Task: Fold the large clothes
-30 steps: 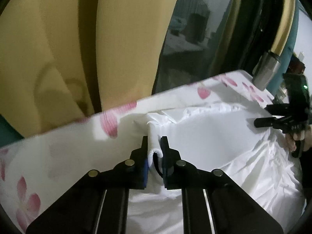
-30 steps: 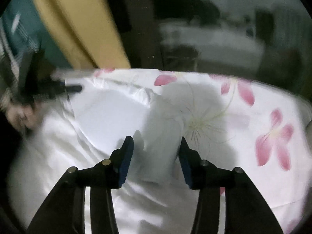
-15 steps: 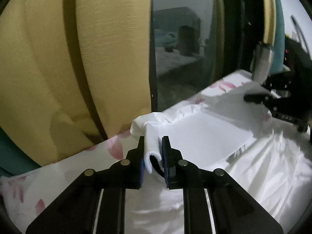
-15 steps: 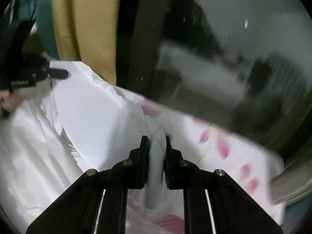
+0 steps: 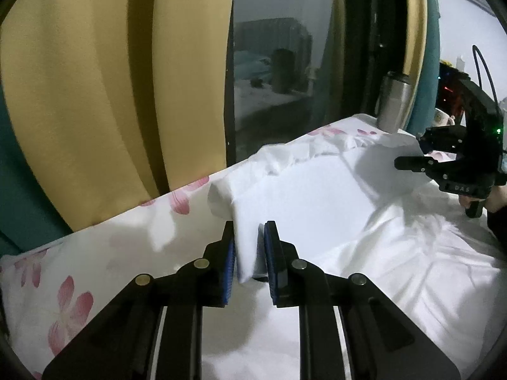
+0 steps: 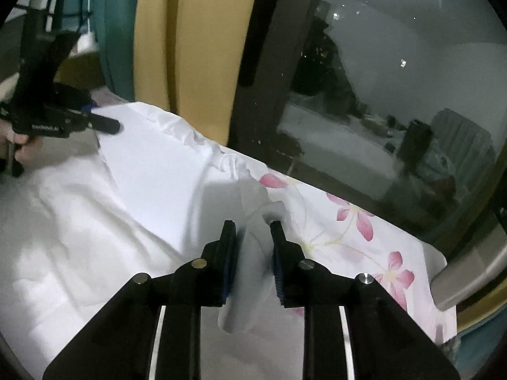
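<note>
A large white garment (image 5: 317,196) lies spread over a floral sheet (image 5: 95,253). My left gripper (image 5: 249,231) is shut on a bunched corner of its far edge, which fills the gap between the blue pads. My right gripper (image 6: 252,231) holds the other corner of the garment (image 6: 152,164); its jaws are opening a little, with cloth still pressed between the pads. The edge stretches lifted between both grippers. Each view shows the other gripper: the right one (image 5: 412,163) at the far right, the left one (image 6: 107,125) at the upper left, with cloth at its tips.
Yellow curtains (image 5: 95,95) and a dark window (image 5: 279,63) run close behind the sheet's far edge. A steel flask (image 5: 393,104) stands at the far right corner. A person's hand (image 6: 22,148) grips the left gripper's handle.
My right gripper, open a second ago, has shut on the garment's corner. Both grippers have lifted the far edge off the sheet and drawn it back.
</note>
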Demonstrator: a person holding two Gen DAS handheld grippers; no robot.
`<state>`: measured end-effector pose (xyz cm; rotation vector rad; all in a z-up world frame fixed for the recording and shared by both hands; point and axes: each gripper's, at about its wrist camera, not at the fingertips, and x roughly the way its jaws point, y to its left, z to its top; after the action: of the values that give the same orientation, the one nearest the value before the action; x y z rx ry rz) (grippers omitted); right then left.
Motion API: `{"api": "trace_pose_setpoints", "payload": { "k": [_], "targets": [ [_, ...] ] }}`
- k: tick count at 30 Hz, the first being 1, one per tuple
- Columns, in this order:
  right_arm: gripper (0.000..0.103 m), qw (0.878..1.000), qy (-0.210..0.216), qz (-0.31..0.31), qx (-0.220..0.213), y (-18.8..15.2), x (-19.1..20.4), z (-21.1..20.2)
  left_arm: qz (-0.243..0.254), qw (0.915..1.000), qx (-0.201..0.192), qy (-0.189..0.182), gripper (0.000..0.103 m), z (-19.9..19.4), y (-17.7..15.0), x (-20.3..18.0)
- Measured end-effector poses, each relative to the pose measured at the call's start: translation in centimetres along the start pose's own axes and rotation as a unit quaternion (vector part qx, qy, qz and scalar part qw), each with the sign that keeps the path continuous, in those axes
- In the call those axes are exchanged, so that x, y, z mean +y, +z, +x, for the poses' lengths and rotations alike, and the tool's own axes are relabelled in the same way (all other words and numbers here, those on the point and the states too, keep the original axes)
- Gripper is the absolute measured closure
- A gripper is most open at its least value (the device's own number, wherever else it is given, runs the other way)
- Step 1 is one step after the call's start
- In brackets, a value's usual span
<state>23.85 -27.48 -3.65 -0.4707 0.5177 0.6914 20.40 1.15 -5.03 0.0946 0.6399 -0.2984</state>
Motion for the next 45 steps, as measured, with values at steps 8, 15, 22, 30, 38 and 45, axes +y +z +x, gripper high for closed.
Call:
{"api": "trace_pose_setpoints", "payload": {
  "k": [8, 15, 22, 30, 38, 45],
  "targets": [
    [0.079, 1.0, 0.017, 0.009, 0.002, -1.9, 2.0, -2.3, -0.016, 0.9995, 0.003, -0.028, 0.086, -2.9, -2.4, -0.7],
    [0.079, 0.999, 0.034, 0.003, 0.036, -4.0, 3.9, -3.0, -0.016, 0.9991, 0.025, -0.029, 0.086, -4.3, -4.5, -1.3],
    [0.074, 0.997, 0.03, 0.015, 0.065, -5.8, 4.7, -4.9, -0.019, 0.9978, 0.059, -0.023, 0.079, -6.2, -7.3, -1.3],
    [0.052, 0.993, -0.041, 0.006, 0.111, -7.4, 5.1, -7.3, -0.046, 0.9972, 0.057, -0.016, 0.059, -9.7, -9.0, -0.7],
    [0.052, 0.99, 0.004, 0.115, 0.076, -7.3, 4.7, -9.9, -0.044, 0.9977, 0.023, -0.045, 0.059, -8.2, -6.1, -3.1],
    [0.052, 0.985, 0.027, 0.157, 0.073, -3.4, 6.6, -4.6, -0.044, 0.998, 0.043, -0.015, 0.059, -3.8, -4.8, -4.9]
  ]
}}
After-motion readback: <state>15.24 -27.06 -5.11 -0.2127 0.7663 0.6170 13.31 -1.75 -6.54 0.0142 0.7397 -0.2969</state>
